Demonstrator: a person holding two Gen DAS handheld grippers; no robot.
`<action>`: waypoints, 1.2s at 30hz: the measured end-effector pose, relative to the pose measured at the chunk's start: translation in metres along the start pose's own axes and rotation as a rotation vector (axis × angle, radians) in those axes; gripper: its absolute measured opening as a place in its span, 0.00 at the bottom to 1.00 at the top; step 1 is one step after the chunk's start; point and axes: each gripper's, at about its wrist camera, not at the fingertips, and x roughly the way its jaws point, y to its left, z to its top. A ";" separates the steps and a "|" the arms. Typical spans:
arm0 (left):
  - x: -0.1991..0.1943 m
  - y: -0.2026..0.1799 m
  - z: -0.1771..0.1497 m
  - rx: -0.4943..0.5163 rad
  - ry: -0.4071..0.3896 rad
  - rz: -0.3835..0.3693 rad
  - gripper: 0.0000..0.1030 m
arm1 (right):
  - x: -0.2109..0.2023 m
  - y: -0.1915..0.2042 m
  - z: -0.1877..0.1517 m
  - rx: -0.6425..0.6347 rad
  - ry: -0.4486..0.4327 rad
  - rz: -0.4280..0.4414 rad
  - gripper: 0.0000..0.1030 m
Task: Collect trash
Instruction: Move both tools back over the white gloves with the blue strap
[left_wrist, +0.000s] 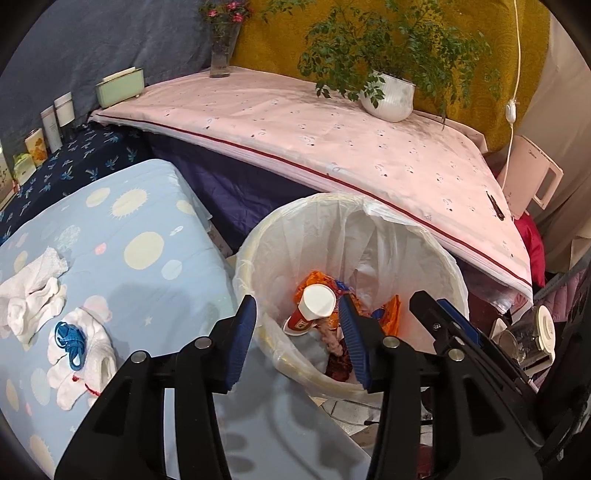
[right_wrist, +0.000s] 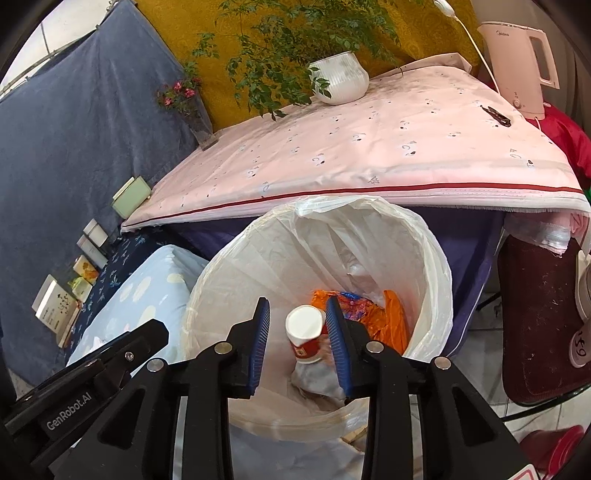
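A white bin with a clear liner (left_wrist: 255, 258) (right_wrist: 436, 266) stands below both grippers. Inside lie a red and white paper cup (left_wrist: 314, 308) (right_wrist: 304, 332), orange wrappers (left_wrist: 391, 314) (right_wrist: 391, 317) and other scraps. My left gripper (left_wrist: 297, 343) is open and empty over the bin's near rim. My right gripper (right_wrist: 299, 345) is open and empty above the bin; it shows at the right of the left wrist view (left_wrist: 443, 321). The left gripper shows at the lower left of the right wrist view (right_wrist: 122, 350).
White socks (left_wrist: 33, 295) and a blue cord (left_wrist: 68, 341) lie on the light blue spotted sheet (left_wrist: 147, 266). Behind the bin is a pink-covered table (left_wrist: 332, 140) with a potted plant (left_wrist: 388, 96), a flower vase (left_wrist: 221, 48) and a kettle (right_wrist: 524, 62).
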 end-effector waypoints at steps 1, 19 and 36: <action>-0.001 0.003 -0.001 -0.007 -0.001 0.003 0.43 | 0.000 0.003 -0.001 -0.004 0.000 0.002 0.32; -0.039 0.083 -0.019 -0.165 -0.030 0.102 0.44 | -0.008 0.078 -0.030 -0.125 0.047 0.087 0.37; -0.054 0.173 -0.045 -0.325 -0.024 0.234 0.59 | 0.003 0.153 -0.074 -0.248 0.134 0.172 0.42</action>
